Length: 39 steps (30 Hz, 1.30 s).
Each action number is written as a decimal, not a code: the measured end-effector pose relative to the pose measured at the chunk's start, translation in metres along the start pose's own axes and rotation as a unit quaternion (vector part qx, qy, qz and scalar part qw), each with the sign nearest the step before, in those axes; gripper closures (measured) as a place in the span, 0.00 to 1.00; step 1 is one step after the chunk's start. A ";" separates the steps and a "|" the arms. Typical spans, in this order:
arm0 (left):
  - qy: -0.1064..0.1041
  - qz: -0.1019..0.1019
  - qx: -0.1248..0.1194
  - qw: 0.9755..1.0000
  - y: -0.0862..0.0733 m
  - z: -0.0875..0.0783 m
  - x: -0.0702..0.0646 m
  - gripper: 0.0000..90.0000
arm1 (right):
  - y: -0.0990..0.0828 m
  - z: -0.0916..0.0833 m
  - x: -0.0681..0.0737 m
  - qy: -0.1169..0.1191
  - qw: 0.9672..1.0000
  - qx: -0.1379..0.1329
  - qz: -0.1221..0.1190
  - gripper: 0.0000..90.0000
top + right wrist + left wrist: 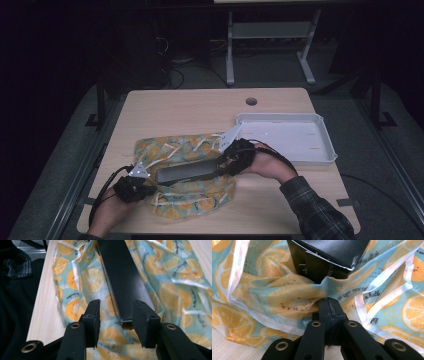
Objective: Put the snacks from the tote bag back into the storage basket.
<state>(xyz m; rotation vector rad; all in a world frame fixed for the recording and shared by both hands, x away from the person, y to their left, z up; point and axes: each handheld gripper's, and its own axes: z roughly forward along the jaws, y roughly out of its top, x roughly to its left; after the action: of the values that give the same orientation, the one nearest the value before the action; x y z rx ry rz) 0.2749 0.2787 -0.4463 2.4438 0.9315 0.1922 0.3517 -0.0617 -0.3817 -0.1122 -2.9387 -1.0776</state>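
Observation:
A long black box (185,171) lies on a lemon-print cloth bag (190,200) at the table's front middle. My left gripper (150,187) is shut, pinching a fold of the cloth (287,295) just below the box's near end (329,255); its jaws (329,301) are pressed together on the fabric. My right gripper (222,162) is at the box's other end. Its jaws stand open (116,322) on either side of the end of the box (122,277), with small gaps on both sides. The cloth (92,277) spreads under and around the box.
A white tray (285,116) sits at the right of the wooden table (175,110), close behind my right hand. A round cable hole (251,101) is near the far edge. A plaid sleeve (315,210) comes in from the lower right.

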 end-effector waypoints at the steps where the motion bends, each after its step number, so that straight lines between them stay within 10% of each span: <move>1: -0.001 -0.001 0.000 1.000 0.000 0.000 0.000 1.00 | 0.003 0.001 -0.002 0.001 1.000 0.001 -0.005 0.61; 17: -0.002 0.001 0.000 1.000 0.000 0.000 0.001 1.00 | 0.032 0.035 -0.027 0.040 0.998 0.012 -0.051 0.48; 39: -0.002 0.003 0.004 1.000 0.000 -0.001 0.001 1.00 | 0.021 0.065 -0.029 0.044 0.995 0.055 -0.065 0.39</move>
<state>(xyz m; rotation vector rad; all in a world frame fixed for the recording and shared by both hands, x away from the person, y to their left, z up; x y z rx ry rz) 0.2754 0.2799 -0.4459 2.4532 0.9257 0.1859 0.3833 -0.0052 -0.4184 0.1254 -2.9515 -0.9036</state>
